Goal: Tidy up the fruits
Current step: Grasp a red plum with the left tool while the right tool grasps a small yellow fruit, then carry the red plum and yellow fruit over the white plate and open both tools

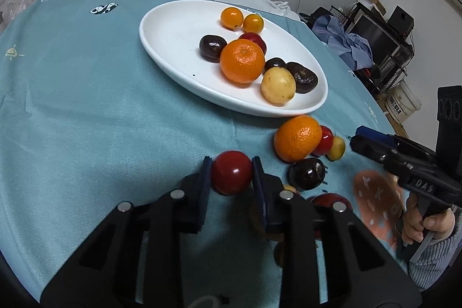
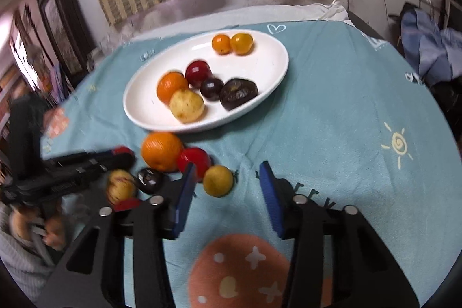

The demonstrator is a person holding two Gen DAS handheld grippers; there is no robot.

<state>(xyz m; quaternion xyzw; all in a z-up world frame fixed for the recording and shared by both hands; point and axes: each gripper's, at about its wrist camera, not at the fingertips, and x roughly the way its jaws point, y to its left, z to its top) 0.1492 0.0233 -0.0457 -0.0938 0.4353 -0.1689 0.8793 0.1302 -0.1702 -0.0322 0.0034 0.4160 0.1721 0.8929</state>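
The left gripper [image 1: 232, 173] is clenched on a glossy round red fruit [image 1: 232, 176], at seven o'clock from the oval white ceramic plate [image 1: 161, 48]. Lift it straight up, clear of the neighbouring fruit, then lower it onto bare plate. The right gripper [image 2: 228, 192] hangs released, with nothing between its blue pads.

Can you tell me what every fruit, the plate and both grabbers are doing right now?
Left gripper: jaws shut on the red fruit.
Red fruit: held between the jaws.
Right gripper: jaws open, nothing between them.
Plate: flat on the tablecloth, holding fruit, half bare.
Big orange: on the tablecloth, touching the plate's rim.
Small yellow fruit: loose on the tablecloth.
Dark fruit: loose on the tablecloth.
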